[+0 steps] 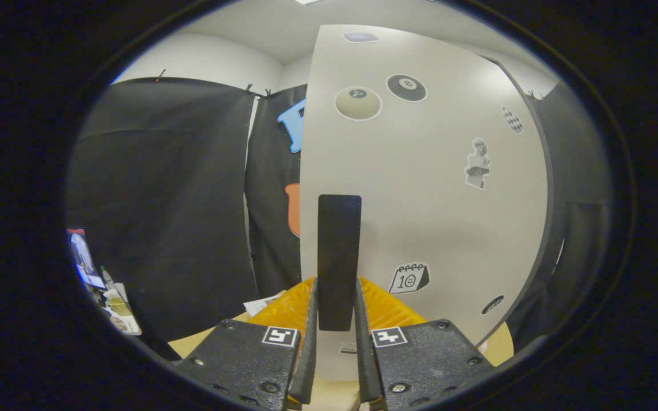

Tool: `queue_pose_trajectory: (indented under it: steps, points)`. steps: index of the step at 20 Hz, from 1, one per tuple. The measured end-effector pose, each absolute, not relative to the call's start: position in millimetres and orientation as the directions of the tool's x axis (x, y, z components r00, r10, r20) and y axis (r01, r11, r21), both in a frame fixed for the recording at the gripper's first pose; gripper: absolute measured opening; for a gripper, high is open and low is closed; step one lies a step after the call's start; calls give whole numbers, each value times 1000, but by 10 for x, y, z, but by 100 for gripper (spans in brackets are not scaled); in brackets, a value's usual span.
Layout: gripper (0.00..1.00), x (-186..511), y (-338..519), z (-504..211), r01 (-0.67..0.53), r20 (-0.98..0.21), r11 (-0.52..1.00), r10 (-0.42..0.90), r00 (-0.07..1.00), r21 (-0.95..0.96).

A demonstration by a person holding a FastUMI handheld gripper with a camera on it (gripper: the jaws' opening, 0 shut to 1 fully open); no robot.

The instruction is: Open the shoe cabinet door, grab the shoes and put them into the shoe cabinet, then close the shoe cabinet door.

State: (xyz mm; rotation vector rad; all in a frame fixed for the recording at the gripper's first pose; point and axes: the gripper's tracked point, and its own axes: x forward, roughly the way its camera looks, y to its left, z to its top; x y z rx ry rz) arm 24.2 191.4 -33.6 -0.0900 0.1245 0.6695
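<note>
Black cloth (163, 200) is hung across the back and left of the booth, pinned up along its top edge with small clips (160, 74). Above it a plain white wall (203, 57) and ceiling (272, 23) can be seen, evenly lit. Some clutter (100, 285) is piled off to the left, and a pale tabletop (192, 342) is glimpsed down low.

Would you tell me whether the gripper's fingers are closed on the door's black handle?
Yes, the gripper has both fingers pressed against the sides of the black handle on the white cabinet door.
</note>
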Motion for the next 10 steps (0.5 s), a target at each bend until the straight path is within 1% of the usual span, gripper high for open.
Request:
queue_pose_trajectory:
  steps: [6,7,9,10]
  points:
    - [34,-149,1561,-312,-680,-128,732,672,729,-36]
    - [31,-225,1435,-272,-672,-116,739,664,739,-48]
    - [26,-364,1339,-69,-690,-42,716,690,723,-109]
    - [23,-353,1310,29,-677,-13,723,682,731,-138]
